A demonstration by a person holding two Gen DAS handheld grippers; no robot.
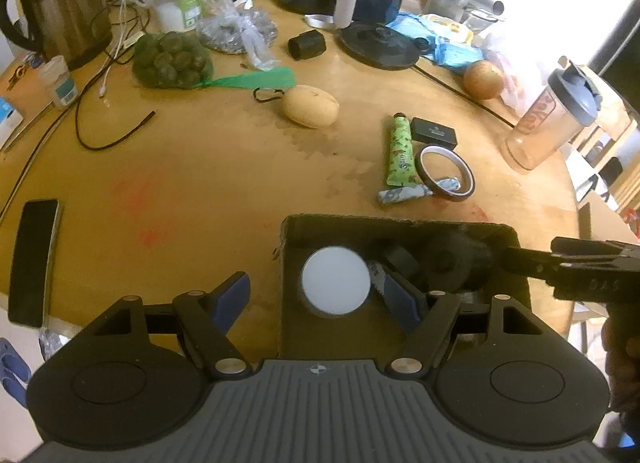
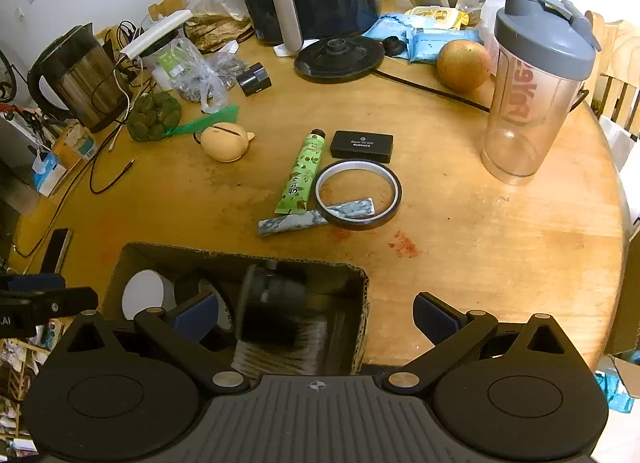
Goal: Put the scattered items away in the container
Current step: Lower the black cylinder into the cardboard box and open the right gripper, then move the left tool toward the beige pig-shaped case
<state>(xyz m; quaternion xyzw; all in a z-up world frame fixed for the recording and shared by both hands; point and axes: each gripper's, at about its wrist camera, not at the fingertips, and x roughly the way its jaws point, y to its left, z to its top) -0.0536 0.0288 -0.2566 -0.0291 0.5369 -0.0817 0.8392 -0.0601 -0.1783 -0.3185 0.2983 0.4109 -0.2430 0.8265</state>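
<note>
— Right gripper [image 2: 316, 315]?
— Spread as wide as possible above the cardboard box [image 2: 362, 303], nothing pinched. Left pad over the box opening, right pad out over bare wooden table [image 2: 500, 255]. Directly between the jaws and below, inside the box: a dark cylindrical object [image 2: 272, 303], blurred, touched by neither pad.
— And the left gripper [image 1: 320, 299]?
— Partly open, empty. Straddling the box's left wall [image 1: 285, 283]: left pad over bare table, right pad inside the opening. Between the pads, down in the box, a round white lid [image 1: 335, 279]. Beyond the right pad, a tape roll edge and the same dark cylinder [image 1: 452, 267].
— Still outside the box?
— Ahead of both jaws, past the far rim: a green tube [image 2: 303, 174], a small black case [image 2: 362, 146] just beside its cap end, an amber tape ring [image 2: 358, 194] lying flat, and a grey marbled wrapper [image 2: 316, 217] running under the ring's near edge. Further ahead and left, a tan clip-on pouch [image 2: 225, 141] next to a net bag of green fruit [image 2: 154, 117]. Off to the right, a shaker bottle [image 2: 536, 79], upright.
</note>
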